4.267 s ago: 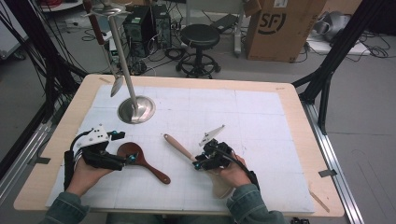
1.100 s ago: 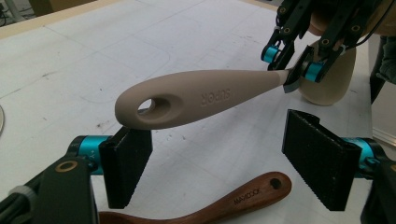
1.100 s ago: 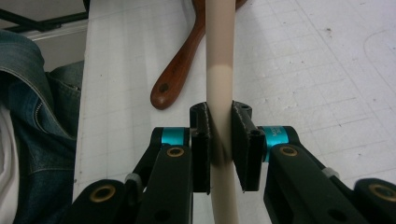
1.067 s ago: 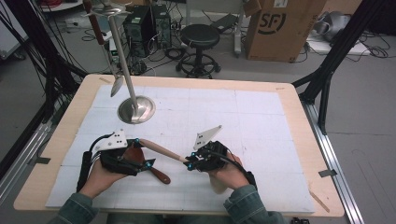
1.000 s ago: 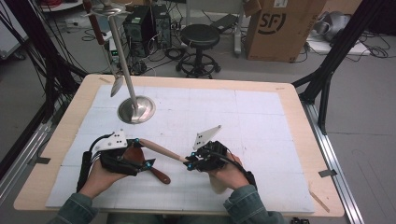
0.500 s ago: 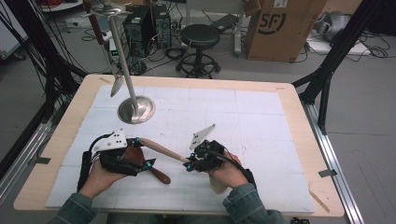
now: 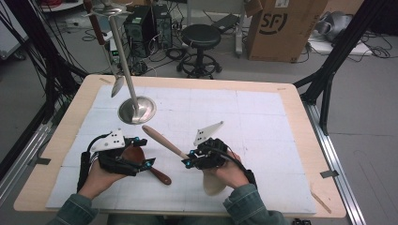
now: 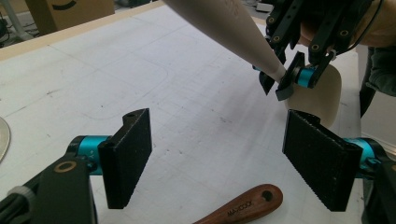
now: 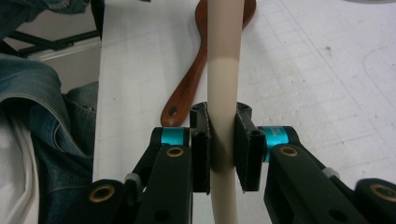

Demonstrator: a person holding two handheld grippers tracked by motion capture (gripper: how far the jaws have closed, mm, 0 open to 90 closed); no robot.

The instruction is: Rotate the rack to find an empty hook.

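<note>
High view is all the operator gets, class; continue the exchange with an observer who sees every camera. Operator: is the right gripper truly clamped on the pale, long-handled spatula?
Observer: Yes. In the right gripper view, the right gripper presses its pads on both sides of the pale spatula handle.
Operator: And the left gripper?
Observer: The left gripper is open, with nothing between its pads.
Operator: Where's the spoon?
Observer: The handle end of the dark brown wooden spoon, with its hanging hole, lies just below those pads.
</note>
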